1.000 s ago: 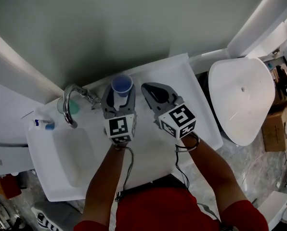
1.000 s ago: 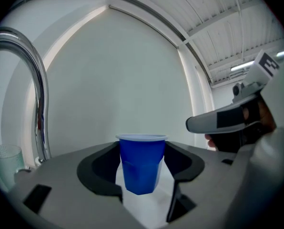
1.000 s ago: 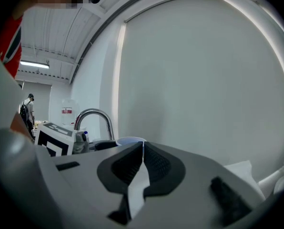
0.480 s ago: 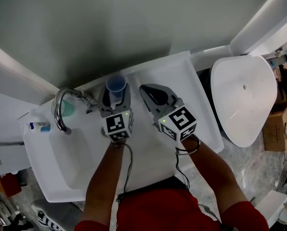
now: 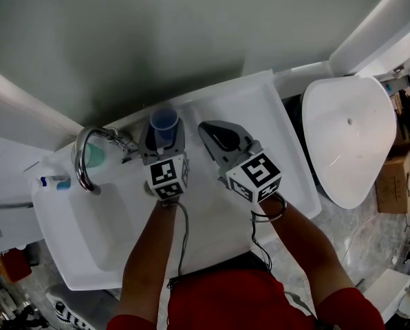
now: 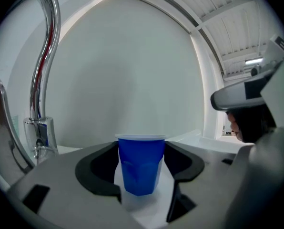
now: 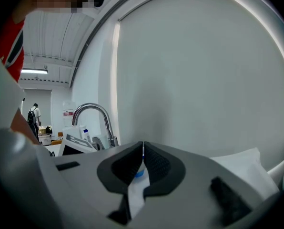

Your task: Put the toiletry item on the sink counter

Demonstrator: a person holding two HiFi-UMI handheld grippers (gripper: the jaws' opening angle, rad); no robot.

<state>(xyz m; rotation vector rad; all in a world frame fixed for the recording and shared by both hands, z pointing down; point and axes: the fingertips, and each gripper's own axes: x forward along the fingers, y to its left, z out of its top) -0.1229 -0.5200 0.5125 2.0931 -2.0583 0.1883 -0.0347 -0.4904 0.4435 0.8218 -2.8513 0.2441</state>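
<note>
– Left gripper (image 5: 164, 130) is clenching the blue cup (image 6: 141, 166), isn't it?

– Yes. Both jaws are pressing against the cup's sides just under the rim, and the cup is standing upright between them.

– Where is the cup sitting?

– It is showing at the far strip of the sink counter (image 5: 243, 108), close to the wall (image 5: 191, 40) and just right of the faucet (image 5: 79, 158). I cannot tell whether its base is touching the counter.

– And the other claw?

– Right gripper (image 7: 143, 151) is pressing its jaws together with nothing between them. It is pointing toward the far wall, just right of the cup.

– What is lying further out?

– The basin (image 5: 95, 232) is opening out left of the grippers, on the near side of the faucet. A greenish round item (image 5: 97, 155) is sitting behind the faucet's arc, and a small white tube with a blue cap (image 5: 54, 181) is lying at the counter's left edge. A white toilet (image 5: 346, 136) is standing well to the right, with a cardboard box (image 5: 394, 184) beyond it.
</note>
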